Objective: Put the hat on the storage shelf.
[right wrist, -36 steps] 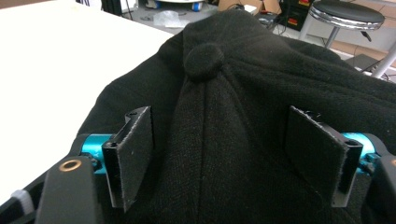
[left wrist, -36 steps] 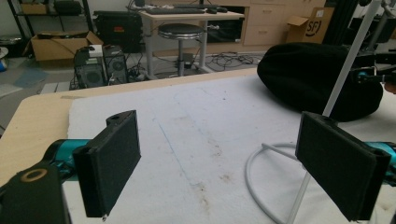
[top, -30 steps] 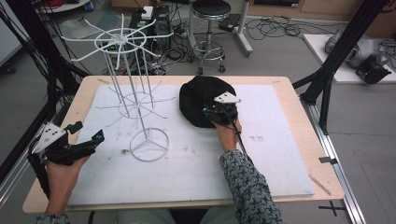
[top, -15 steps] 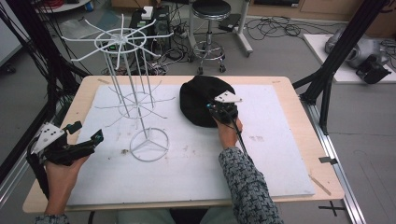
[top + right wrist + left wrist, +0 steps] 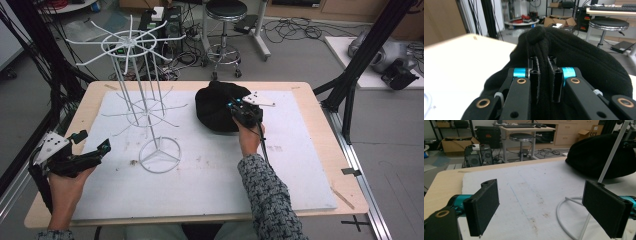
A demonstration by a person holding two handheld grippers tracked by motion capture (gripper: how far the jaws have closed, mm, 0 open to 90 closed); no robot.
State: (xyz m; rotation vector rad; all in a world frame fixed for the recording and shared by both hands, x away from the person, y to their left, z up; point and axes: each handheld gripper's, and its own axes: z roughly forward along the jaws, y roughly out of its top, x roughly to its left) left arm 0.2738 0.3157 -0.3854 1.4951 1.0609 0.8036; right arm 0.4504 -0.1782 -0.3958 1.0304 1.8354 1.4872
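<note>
A black fleece hat lies at the far middle of the white mat. My right gripper is at the hat's right edge. In the right gripper view the gripper is shut on a bunched fold of the hat; its jaws have just been closing on that fold. A tall white wire stand with spoke arms rises left of the hat, on a ring base. My left gripper hovers open at the mat's left edge, nothing between its pads, facing the stand's base and the hat.
The mat lies on a wooden table. Black frame posts stand at the right corner and along the left side. A stool, computer cases and cables sit on the floor beyond the far edge.
The right gripper's jaws have come together on the hat's fold and the hand has lifted slightly. The left hand has not moved.
</note>
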